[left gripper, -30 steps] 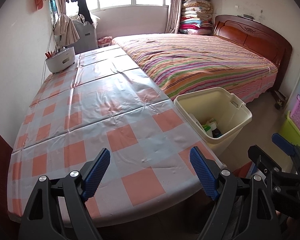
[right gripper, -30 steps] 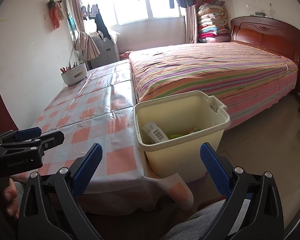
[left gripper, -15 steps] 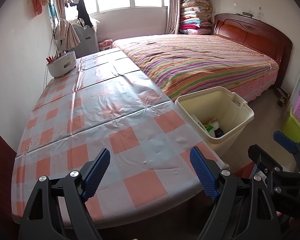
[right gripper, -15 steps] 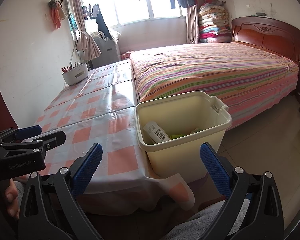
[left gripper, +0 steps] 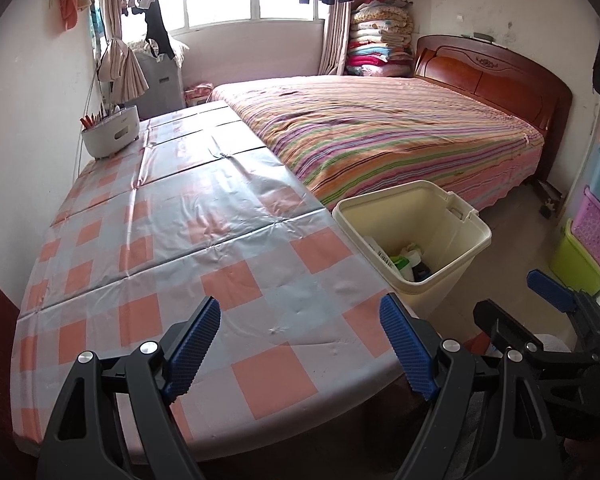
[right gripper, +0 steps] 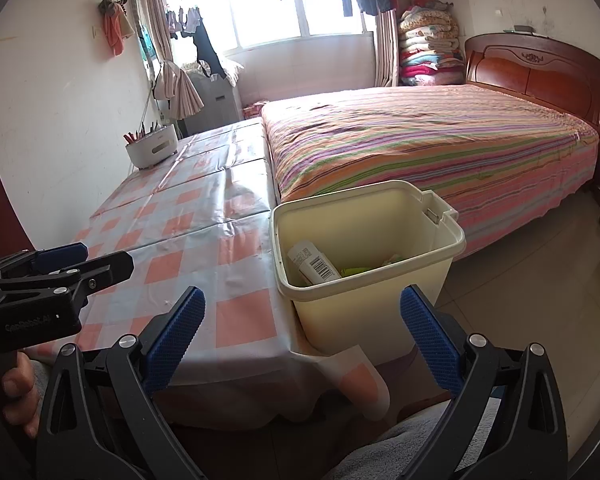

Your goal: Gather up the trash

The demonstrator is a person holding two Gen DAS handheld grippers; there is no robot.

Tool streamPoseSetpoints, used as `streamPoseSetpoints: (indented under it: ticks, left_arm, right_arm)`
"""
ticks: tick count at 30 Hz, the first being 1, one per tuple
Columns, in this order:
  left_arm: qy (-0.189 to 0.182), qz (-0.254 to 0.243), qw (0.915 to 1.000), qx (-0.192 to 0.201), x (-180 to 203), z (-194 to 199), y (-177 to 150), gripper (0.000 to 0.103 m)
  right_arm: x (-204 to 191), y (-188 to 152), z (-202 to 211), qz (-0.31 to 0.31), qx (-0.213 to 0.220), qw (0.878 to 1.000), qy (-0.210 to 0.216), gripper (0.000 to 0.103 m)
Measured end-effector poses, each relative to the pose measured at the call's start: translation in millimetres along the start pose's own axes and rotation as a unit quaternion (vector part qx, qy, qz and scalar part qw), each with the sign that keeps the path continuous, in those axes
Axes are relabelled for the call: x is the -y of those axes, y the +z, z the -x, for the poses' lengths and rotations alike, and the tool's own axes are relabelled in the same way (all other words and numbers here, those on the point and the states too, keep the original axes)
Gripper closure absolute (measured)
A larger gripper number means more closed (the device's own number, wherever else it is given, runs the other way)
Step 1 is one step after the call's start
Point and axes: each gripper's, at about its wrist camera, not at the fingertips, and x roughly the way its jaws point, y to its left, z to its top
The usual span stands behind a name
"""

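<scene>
A cream plastic bin [left gripper: 454, 236] stands on the floor at the table's right edge; it also shows in the right wrist view [right gripper: 380, 312]. Inside lie a white barcoded tube [right gripper: 314, 266], green wrappers [left gripper: 406, 262] and other trash. My left gripper [left gripper: 300, 344] is open and empty above the table's near edge. My right gripper [right gripper: 302, 334] is open and empty, in front of the bin. The checked tablecloth [left gripper: 172, 248] holds no loose trash near me.
A white holder with pencils [left gripper: 110, 132] stands at the table's far left by the wall. A striped bed [left gripper: 400, 136] adjoins the table and bin. Coloured storage boxes [left gripper: 592, 236] stand at the right. Tiled floor [right gripper: 540, 280] lies right of the bin.
Both grippers have pulled back slightly from the table and bin. Both stay open and empty.
</scene>
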Motion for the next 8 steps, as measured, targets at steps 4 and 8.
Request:
streamPoseSetpoints:
  ticks: [4,8]
  left_arm:
    - [0.012,-0.006,0.9999,0.005,1.7,1.0,1.4,0.023]
    - [0.013,0.002,0.9999,0.006,-0.3,1.2,2.8,0.023]
  right_arm:
    - [1.4,0.1,0.4,-0.003,0.001,1.0,0.001,0.006]
    - [2.9,0.0,-0.4,-0.005,0.0,1.0,0.001,0.006]
